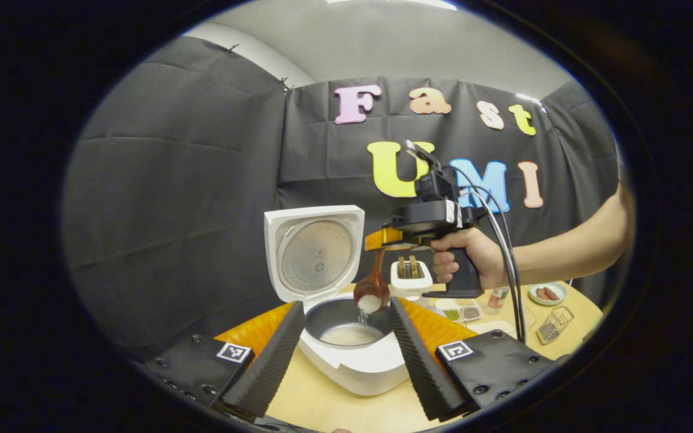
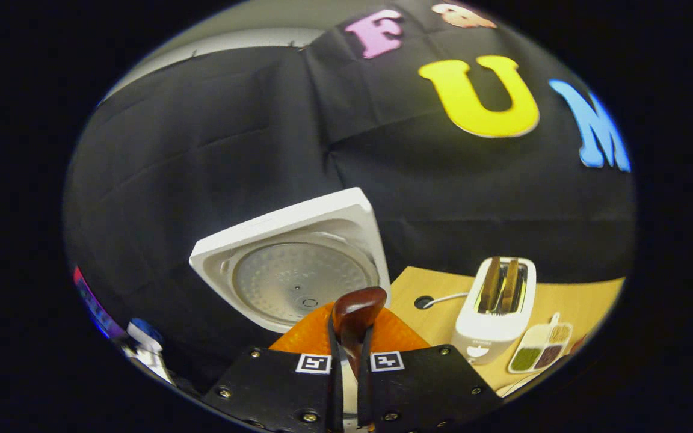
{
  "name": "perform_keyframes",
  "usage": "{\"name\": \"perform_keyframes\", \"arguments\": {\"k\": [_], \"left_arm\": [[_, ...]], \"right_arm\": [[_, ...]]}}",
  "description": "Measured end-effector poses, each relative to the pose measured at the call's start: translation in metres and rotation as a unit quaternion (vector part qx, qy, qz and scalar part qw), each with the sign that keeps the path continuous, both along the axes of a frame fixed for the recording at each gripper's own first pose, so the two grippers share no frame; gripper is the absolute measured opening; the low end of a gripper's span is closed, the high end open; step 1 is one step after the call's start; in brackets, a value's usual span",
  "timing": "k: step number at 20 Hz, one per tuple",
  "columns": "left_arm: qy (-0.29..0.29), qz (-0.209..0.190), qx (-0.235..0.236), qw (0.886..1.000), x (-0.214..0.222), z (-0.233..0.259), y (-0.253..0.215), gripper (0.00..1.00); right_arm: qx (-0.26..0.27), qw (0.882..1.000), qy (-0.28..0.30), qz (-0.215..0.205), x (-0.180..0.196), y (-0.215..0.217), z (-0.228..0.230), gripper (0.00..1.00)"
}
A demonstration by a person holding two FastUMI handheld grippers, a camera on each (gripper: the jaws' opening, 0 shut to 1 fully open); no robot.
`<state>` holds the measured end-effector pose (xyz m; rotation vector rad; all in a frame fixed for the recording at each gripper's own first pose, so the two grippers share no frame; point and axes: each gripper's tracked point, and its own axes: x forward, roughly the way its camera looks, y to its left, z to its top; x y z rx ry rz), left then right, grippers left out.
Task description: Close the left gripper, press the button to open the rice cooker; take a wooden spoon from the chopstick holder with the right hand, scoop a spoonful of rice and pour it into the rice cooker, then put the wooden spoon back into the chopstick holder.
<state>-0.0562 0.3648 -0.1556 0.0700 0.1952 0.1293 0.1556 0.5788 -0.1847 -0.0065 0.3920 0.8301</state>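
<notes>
The white rice cooker (image 1: pixel 358 370) stands on the wooden table with its lid (image 1: pixel 316 252) raised upright; some rice lies in its grey inner pot (image 1: pixel 349 334). My left gripper (image 1: pixel 344 308) is open, its fingers spread to either side of the pot and holding nothing. Above the pot, a hand holds my right gripper (image 1: pixel 384 238), which is shut on the handle of the wooden spoon (image 1: pixel 373 290). The spoon hangs bowl-down and tilted, and rice spills from it into the pot. In the right gripper view, the spoon handle (image 2: pixel 354 316) sticks up between the fingers of the shut right gripper (image 2: pixel 349 352), in front of the lid (image 2: pixel 292 273).
A white toaster (image 1: pixel 411 276) (image 2: pixel 495 310) stands behind the cooker. To its right are a divided seasoning tray (image 1: pixel 464 311) (image 2: pixel 539 352), a small glass (image 1: pixel 495 299), a dish of red food (image 1: pixel 548 293) and a metal wire rack (image 1: pixel 554 325). A forearm (image 1: pixel 569 246) reaches in from the right.
</notes>
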Motion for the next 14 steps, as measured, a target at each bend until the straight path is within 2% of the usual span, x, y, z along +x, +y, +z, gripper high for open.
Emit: {"name": "perform_keyframes", "arguments": {"k": [3, 5, 6, 10, 14], "left_arm": [[0.001, -0.003, 0.008, 1.0, -0.006, -0.003, -0.006, 1.0], [0.0, -0.007, -0.002, 1.0, -0.01, -0.002, -0.011, 0.97], [-0.002, -0.004, -0.008, 1.0, -0.011, 0.0, -0.009, 1.0], [-0.012, 0.0, -0.027, 1.0, -0.012, 0.009, -0.007, 1.0], [-0.016, -0.004, -0.031, 0.999, -0.012, 0.018, -0.007, 0.98]], "right_arm": [[-0.067, 0.99, -0.093, 0.076, -0.026, 0.012, 0.02, 0.09], [-0.084, 0.98, -0.148, 0.102, -0.042, 0.013, 0.039, 0.1], [-0.083, 0.977, -0.164, 0.108, -0.048, 0.014, 0.044, 0.1], [-0.056, 0.98, -0.167, 0.096, -0.05, 0.0, 0.054, 0.09], [0.011, 0.993, -0.108, 0.05, -0.036, -0.022, 0.077, 0.1]]}}
